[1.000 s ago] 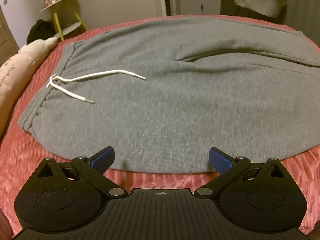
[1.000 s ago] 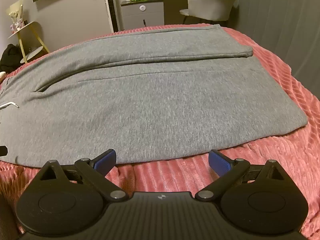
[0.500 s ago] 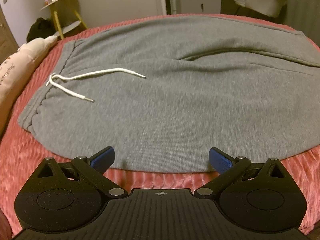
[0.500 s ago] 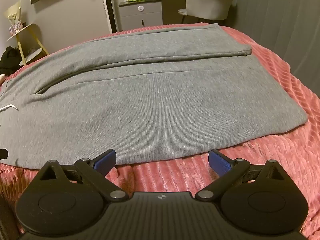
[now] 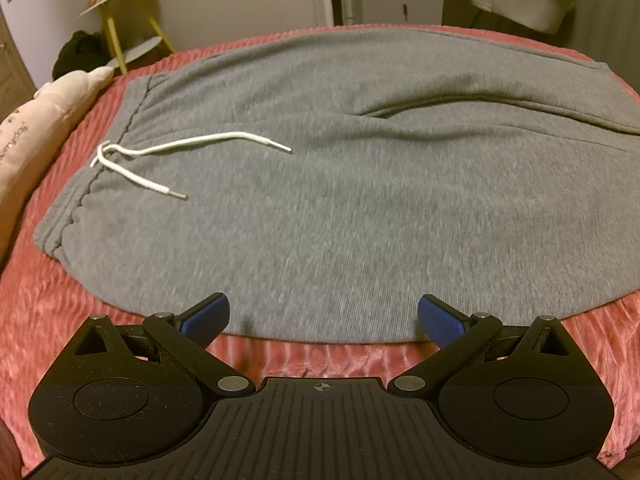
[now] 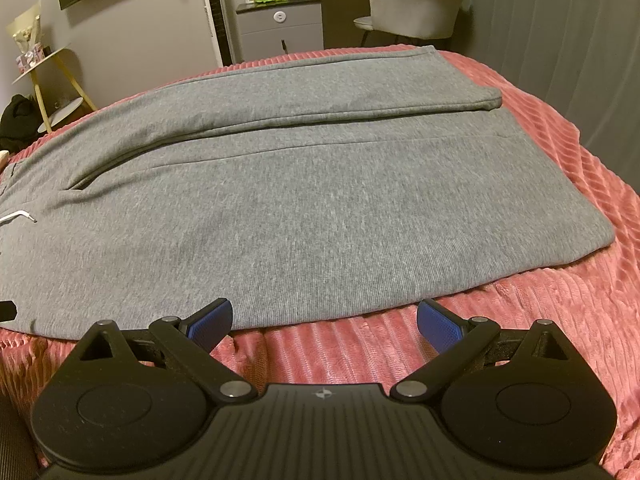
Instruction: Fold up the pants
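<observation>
Left tongs (image 5: 323,318) and right tongs (image 6: 325,319) both spread wide, gripping nothing, at near edge of grey pants (image 6: 304,208). Pants lie flat on the pink bedspread (image 6: 560,320), white drawstring (image 5: 168,152) loose at waistband

The left black plastic two-finger gripper (image 5: 323,318) is held low and level, its blue ribbed fingertip pads (image 5: 206,317) spread wide apart with nothing between them. The right black plastic two-finger gripper (image 6: 325,319) sits in the same pose, blue ribbed pads (image 6: 439,325) equally far apart, jaws gaping and empty, both linkage arms angled outward from the ridged body.
</observation>
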Action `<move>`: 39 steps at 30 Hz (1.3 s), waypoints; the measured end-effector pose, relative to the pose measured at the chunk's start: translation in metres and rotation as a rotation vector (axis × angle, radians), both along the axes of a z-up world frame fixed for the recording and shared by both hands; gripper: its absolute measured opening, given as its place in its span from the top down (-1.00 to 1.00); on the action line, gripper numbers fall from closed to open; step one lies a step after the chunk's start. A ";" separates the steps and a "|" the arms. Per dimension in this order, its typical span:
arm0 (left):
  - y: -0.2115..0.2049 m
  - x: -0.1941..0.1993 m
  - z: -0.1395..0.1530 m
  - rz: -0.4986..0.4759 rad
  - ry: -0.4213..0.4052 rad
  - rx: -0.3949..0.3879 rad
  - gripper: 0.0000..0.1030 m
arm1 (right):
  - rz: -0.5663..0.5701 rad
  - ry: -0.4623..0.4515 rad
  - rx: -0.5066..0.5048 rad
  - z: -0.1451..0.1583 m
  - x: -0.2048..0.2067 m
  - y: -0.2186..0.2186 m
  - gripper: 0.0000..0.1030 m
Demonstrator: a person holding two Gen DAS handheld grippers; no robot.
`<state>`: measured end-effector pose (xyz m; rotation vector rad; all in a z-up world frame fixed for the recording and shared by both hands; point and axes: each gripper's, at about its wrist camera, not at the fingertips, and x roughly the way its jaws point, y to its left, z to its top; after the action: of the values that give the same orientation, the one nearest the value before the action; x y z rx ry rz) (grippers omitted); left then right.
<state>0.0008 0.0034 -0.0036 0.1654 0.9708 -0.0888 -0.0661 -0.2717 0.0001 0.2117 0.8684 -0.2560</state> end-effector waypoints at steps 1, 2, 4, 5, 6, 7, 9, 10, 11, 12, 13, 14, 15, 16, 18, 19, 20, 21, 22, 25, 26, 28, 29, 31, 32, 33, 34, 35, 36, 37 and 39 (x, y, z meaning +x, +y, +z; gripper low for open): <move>0.000 0.000 0.000 0.001 0.001 -0.001 -1.00 | -0.001 0.000 0.000 0.000 0.000 0.000 -0.92; 0.000 0.000 0.000 0.001 0.002 -0.001 -1.00 | -0.002 0.000 0.000 0.000 0.000 -0.001 -0.92; 0.000 0.000 0.000 0.002 0.003 0.000 -1.00 | -0.003 -0.002 0.000 0.001 0.000 -0.001 -0.92; 0.000 0.000 0.000 0.002 0.002 -0.001 -1.00 | -0.003 -0.002 0.000 0.001 0.000 -0.001 -0.92; 0.000 0.000 0.000 0.002 0.003 -0.001 -1.00 | -0.004 -0.002 0.002 0.001 0.000 0.000 -0.92; 0.000 0.000 0.000 0.002 0.003 0.000 -1.00 | -0.005 -0.002 0.003 0.000 0.000 0.000 -0.92; 0.000 0.000 0.000 0.003 0.004 0.001 -1.00 | -0.007 0.000 0.005 0.000 0.000 -0.001 -0.92; 0.000 0.000 0.000 0.003 0.005 0.002 -1.00 | -0.008 0.000 0.006 0.000 0.000 -0.001 -0.92; 0.000 0.000 -0.001 0.004 0.006 0.004 -1.00 | -0.009 0.000 0.006 0.000 0.000 0.000 -0.92; 0.000 -0.001 -0.001 0.004 0.007 0.006 -1.00 | -0.009 0.000 0.006 0.000 0.000 0.000 -0.92; 0.000 0.000 -0.001 0.004 0.008 0.006 -1.00 | -0.009 -0.001 0.007 0.000 0.000 0.000 -0.92; 0.000 0.000 -0.001 0.004 0.009 0.007 -1.00 | -0.010 -0.001 0.009 0.001 0.000 -0.001 -0.92; 0.000 0.000 -0.001 0.005 0.010 0.008 -1.00 | -0.011 -0.001 0.011 0.001 0.000 -0.001 -0.92; 0.000 0.000 -0.001 0.005 0.010 0.008 -1.00 | -0.013 -0.002 0.013 0.001 0.000 -0.002 -0.92; 0.000 0.000 -0.002 0.006 0.011 0.007 -1.00 | -0.018 -0.002 0.018 0.001 0.000 -0.003 -0.92; 0.000 0.000 -0.002 0.006 0.012 0.007 -1.00 | -0.019 -0.003 0.020 0.000 0.000 -0.004 -0.92; 0.000 0.001 -0.002 0.007 0.013 0.007 -1.00 | -0.020 -0.003 0.021 0.000 0.000 -0.004 -0.92; 0.000 0.001 -0.001 0.007 0.014 0.006 -1.00 | -0.020 -0.003 0.022 0.000 0.001 -0.003 -0.92; 0.000 0.001 -0.001 0.007 0.014 0.007 -1.00 | -0.021 -0.003 0.022 0.000 0.001 -0.003 -0.92; 0.000 0.001 -0.001 0.007 0.014 0.006 -1.00 | -0.021 -0.003 0.022 0.000 0.001 -0.004 -0.92; 0.000 0.001 -0.001 0.008 0.015 0.006 -1.00 | -0.020 -0.003 0.022 0.000 0.001 -0.004 -0.92; 0.000 0.001 -0.002 0.010 0.017 0.005 -1.00 | -0.020 -0.003 0.022 0.000 0.001 -0.004 -0.92; 0.000 0.001 -0.002 0.011 0.018 0.003 -1.00 | -0.020 -0.003 0.022 0.000 0.001 -0.004 -0.92; 0.000 0.002 -0.002 0.012 0.020 0.002 -1.00 | -0.021 -0.003 0.023 0.000 -0.001 -0.005 -0.92; 0.000 0.002 -0.002 0.012 0.021 0.002 -1.00 | -0.021 -0.003 0.023 0.000 -0.001 -0.005 -0.92; 0.001 0.002 -0.002 0.013 0.021 0.002 -1.00 | -0.021 -0.003 0.023 0.000 0.000 -0.005 -0.92; 0.001 0.002 -0.002 0.012 0.021 0.002 -1.00 | -0.020 -0.003 0.023 0.000 0.000 -0.005 -0.92; 0.001 0.002 -0.002 0.013 0.021 0.003 -1.00 | -0.021 -0.004 0.023 0.000 0.000 -0.005 -0.92; 0.001 0.002 -0.002 0.014 0.022 0.002 -1.00 | -0.021 -0.004 0.023 0.000 0.000 -0.005 -0.92; 0.001 0.002 -0.002 0.014 0.023 0.002 -1.00 | -0.021 -0.004 0.023 -0.001 0.000 -0.005 -0.92; 0.001 0.002 -0.002 0.016 0.024 0.001 -1.00 | -0.020 -0.003 0.024 -0.001 0.000 -0.005 -0.92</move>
<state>0.0032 0.0046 -0.0052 0.1574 0.9963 -0.0759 -0.0661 -0.2763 -0.0005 0.2429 0.8667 -0.2644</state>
